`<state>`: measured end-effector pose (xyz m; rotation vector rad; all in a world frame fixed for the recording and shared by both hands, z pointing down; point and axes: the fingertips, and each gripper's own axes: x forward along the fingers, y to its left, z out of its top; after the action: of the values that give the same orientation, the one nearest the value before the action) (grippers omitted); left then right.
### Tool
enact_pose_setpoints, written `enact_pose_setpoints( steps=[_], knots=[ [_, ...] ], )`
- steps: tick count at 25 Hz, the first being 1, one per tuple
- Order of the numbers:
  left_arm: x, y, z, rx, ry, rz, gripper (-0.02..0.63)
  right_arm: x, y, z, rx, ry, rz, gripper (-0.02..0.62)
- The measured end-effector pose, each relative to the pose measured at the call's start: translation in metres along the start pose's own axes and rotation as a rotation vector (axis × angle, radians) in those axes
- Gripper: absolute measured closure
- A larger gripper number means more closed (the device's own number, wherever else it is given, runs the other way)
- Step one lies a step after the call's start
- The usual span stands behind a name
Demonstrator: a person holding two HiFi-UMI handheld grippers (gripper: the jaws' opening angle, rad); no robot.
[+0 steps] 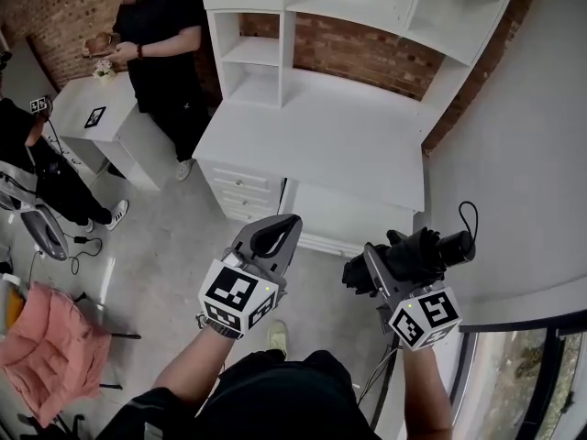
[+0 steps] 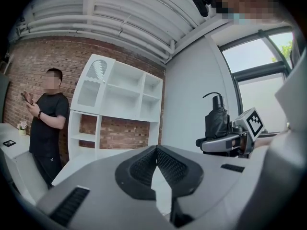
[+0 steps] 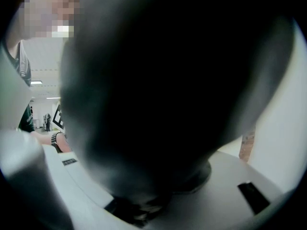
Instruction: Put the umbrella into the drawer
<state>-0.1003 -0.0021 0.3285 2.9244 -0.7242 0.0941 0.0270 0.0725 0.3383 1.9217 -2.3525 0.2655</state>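
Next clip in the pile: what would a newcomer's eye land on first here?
The black folded umbrella clamped in the right gripper, low right in the head view, stands out first. It blacks out most of the right gripper view. Beside it the left gripper is empty, jaws together. Ahead stands a white desk with shelves and drawers, and a person in black stands at upper left.

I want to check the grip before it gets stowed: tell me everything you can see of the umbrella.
The umbrella is black, compact and collapsed, its soft fabric bunched, with a stubby handle and a thin wrist loop at one end. The right gripper clamps the folded canopy, holding it in the air near the white desk, handle end toward the right. Nothing else touches it.
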Motion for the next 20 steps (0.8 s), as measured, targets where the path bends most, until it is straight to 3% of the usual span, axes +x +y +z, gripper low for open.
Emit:
enact_pose_setpoints(
  steps=[11,20],
  knots=[
    [0.054,0.038,-0.017,-0.014,0.02,-0.007,0.6,0.058,-0.047,-0.028,-0.093,0.109,0.016,0.402],
    [0.128,0.053,-0.052,-0.023,0.075,0.036,0.6,0.114,-0.111,-0.077,-0.159,0.256,0.143,0.402]
  ],
)
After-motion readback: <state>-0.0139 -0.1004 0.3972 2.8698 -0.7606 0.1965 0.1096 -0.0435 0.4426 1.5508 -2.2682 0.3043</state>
